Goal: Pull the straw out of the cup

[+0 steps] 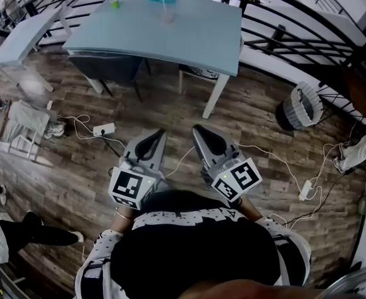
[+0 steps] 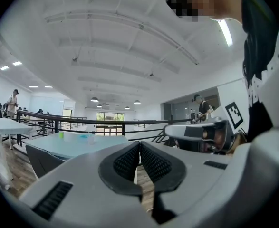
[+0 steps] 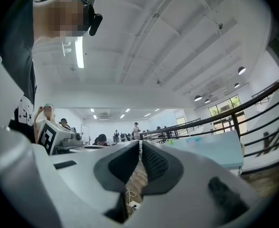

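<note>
Left gripper (image 1: 159, 133) and right gripper (image 1: 197, 130) sit low by the person's chest, both with jaws closed on nothing, well apart from the cup (image 1: 168, 18) with its straw (image 1: 164, 6) on the pale blue table (image 1: 201, 42).

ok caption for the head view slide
Left hand-held gripper and right hand-held gripper, both shut and empty, well short of the cup.

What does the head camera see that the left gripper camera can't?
Only the head view shows the white waste bin and the power strip on the wooden floor. Only the left gripper view shows the ceiling lamps overhead. Both views show the pale blue table by the railing, and the left gripper with its jaws together.
</note>
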Action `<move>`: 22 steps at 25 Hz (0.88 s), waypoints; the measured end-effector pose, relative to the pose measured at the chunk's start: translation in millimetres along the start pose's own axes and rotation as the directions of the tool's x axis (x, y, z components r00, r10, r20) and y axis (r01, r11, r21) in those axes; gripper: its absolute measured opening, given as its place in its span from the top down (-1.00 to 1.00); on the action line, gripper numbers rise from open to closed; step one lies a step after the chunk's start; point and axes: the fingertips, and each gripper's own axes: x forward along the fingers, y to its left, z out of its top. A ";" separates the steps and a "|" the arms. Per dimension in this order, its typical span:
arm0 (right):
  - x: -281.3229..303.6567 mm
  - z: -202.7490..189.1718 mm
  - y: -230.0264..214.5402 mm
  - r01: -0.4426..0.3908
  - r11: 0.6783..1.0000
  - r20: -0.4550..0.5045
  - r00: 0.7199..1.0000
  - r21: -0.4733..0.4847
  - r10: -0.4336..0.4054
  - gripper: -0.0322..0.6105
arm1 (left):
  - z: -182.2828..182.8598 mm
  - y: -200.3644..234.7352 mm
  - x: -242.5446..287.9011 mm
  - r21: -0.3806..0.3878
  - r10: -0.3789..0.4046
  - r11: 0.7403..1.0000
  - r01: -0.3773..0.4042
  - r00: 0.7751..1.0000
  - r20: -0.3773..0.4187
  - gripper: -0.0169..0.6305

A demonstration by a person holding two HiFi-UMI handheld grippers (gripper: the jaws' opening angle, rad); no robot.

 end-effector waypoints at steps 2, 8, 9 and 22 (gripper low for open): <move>9.8 -0.2 -1.0 -0.004 1.000 -0.002 1.000 -0.003 0.004 0.80 | 0.0 9.7 1.3 -0.003 0.005 1.000 -0.005 1.000 0.003 0.90; 33.8 1.2 -2.8 -0.005 1.000 -0.005 1.000 -0.016 0.005 0.80 | 1.5 34.0 5.9 -0.009 0.006 1.000 -0.006 1.000 0.013 0.90; 36.8 1.5 -2.2 -0.003 1.000 -0.007 1.000 -0.018 0.002 0.80 | 1.8 36.9 5.9 -0.012 0.003 1.000 -0.003 1.000 0.014 0.90; 82.8 1.0 3.1 0.018 0.999 -0.036 0.999 -0.038 -0.020 0.80 | 6.2 83.2 9.3 -0.035 -0.036 0.999 0.038 0.999 0.034 0.90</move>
